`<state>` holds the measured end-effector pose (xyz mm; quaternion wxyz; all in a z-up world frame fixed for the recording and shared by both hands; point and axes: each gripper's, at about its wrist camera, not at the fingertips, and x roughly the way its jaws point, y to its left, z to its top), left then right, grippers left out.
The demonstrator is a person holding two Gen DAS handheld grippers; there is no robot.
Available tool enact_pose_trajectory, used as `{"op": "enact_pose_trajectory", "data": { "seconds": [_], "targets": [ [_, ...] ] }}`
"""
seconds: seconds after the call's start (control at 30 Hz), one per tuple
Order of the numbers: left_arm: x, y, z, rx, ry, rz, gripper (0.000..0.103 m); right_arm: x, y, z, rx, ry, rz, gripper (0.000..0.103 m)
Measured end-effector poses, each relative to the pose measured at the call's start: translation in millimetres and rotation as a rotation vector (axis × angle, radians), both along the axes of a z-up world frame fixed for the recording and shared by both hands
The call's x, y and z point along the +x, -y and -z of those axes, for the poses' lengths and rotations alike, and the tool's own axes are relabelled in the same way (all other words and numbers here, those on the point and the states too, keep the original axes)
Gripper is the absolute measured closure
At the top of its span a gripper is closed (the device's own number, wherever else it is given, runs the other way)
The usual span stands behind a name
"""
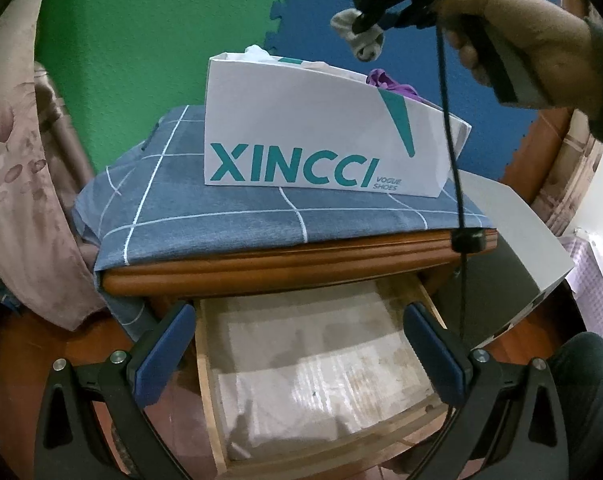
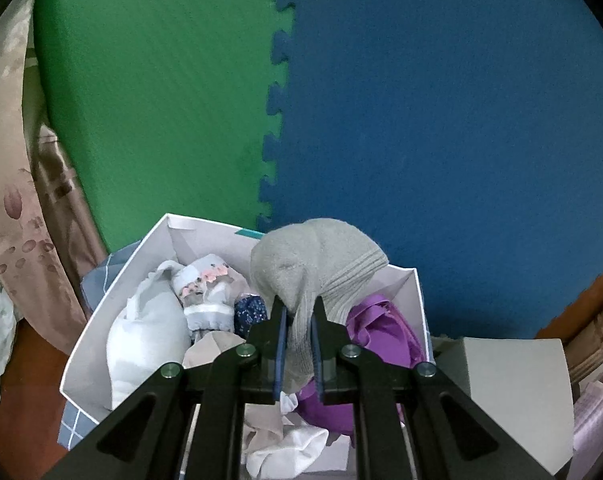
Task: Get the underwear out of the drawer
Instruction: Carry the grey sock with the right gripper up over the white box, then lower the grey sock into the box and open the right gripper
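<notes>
My right gripper (image 2: 300,312) is shut on a grey knitted garment (image 2: 317,260), held above the white XINCCI shoe box (image 2: 121,292). The left wrist view shows that same right gripper (image 1: 361,26) with the grey garment (image 1: 363,42) hanging over the box (image 1: 301,128). Inside the box lie a white bundle (image 2: 141,336), a pale patterned piece (image 2: 205,288), a dark dotted piece (image 2: 253,308) and purple cloth (image 2: 377,332). My left gripper (image 1: 297,344) stands open over the pulled-out wooden drawer (image 1: 209,380), with nothing between its fingers. The drawer holds only a pale paper lining (image 1: 313,364).
The box sits on a blue checked cloth (image 1: 221,208) covering the wooden cabinet top (image 1: 281,264). A grey box (image 1: 513,248) stands at the right. Floral curtain (image 1: 17,168) hangs at the left. Green and blue foam mats (image 2: 341,100) back the scene. A black cable (image 1: 447,120) hangs down.
</notes>
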<state>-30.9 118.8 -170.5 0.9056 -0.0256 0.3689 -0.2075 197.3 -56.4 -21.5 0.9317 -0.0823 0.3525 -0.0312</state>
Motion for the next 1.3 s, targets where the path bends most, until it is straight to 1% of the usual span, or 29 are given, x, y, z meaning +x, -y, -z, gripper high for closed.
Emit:
{"op": "enact_pose_trajectory", "data": {
  "seconds": [0.33, 0.5, 0.67, 0.87, 1.07, 1.3],
  "targets": [
    [-0.2, 6.3, 2.3, 0.001, -0.014, 0.023, 0.000, 24.0, 6.3, 27.4, 0.012, -0.039, 0.016, 0.092],
    [2.2, 6.6, 3.5, -0.004, -0.029, 0.023, 0.000, 35.3, 8.8, 36.4, 0.013, -0.051, 0.026, 0.092],
    [4.5, 7.1, 6.5, -0.009, -0.047, 0.024, 0.000, 44.9, 12.6, 46.6, 0.036, -0.074, 0.037, 0.092],
    [5.1, 11.2, 10.9, -0.003, -0.062, 0.034, 0.000, 57.7, 12.5, 56.8, 0.035, -0.105, 0.042, 0.092],
    [4.0, 16.4, 14.3, 0.005, -0.075, 0.045, 0.000, 65.1, 13.8, 59.8, 0.033, -0.136, 0.042, 0.092],
    [2.2, 22.9, 17.8, 0.020, -0.080, 0.062, 0.000, 67.0, 16.2, 60.3, 0.044, -0.134, 0.044, 0.092]
  ]
}}
